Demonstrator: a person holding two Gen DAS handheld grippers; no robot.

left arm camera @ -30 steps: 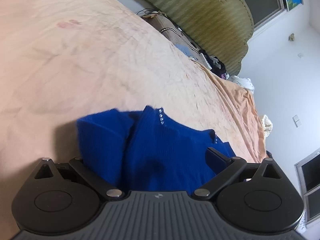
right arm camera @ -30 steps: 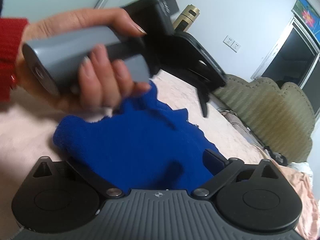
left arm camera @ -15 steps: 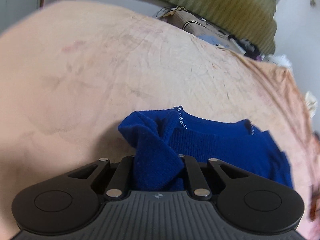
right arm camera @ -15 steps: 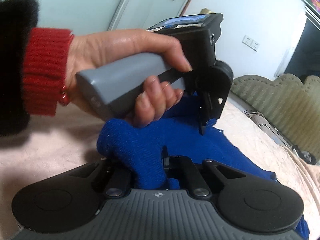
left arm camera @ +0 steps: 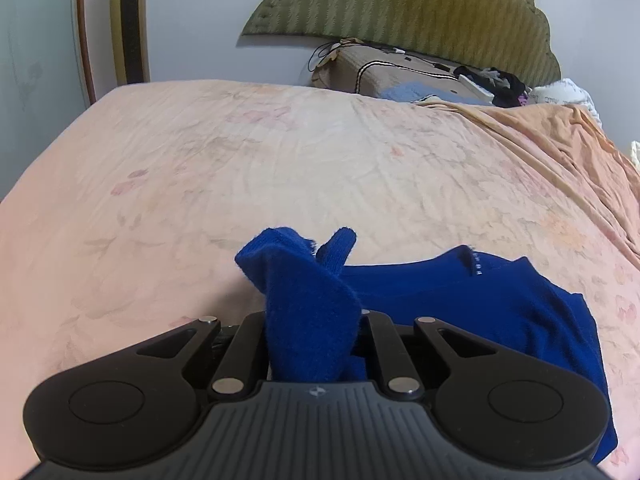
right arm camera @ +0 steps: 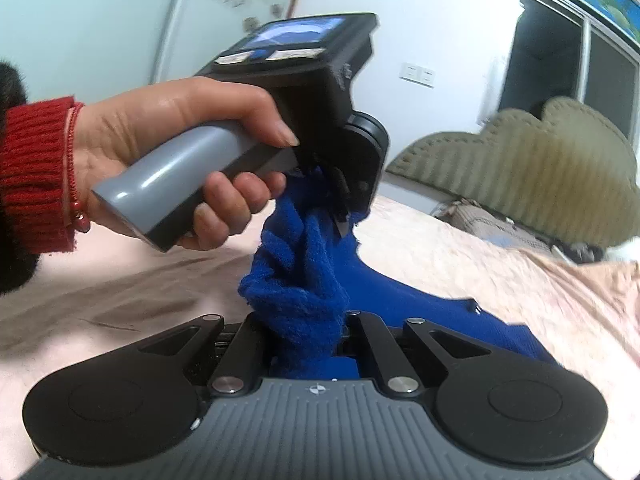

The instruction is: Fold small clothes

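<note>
A small blue knit sweater lies on the pink bedsheet, its neckline with small studs toward the right. My left gripper is shut on a bunched edge of the sweater and lifts it off the bed. My right gripper is shut on another bunch of the same sweater. In the right wrist view the left gripper, held by a hand in a red cuff, is close ahead and above, with blue fabric stretched between the two.
A green padded headboard stands at the far end. A brown pillow and dark clothes lie below it. An orange blanket covers the right side. A window is at the right.
Both grippers have shut on bunches of the sweater and lifted them. The left gripper has risen and levelled toward the headboard, pulling fabric up from the bed.
</note>
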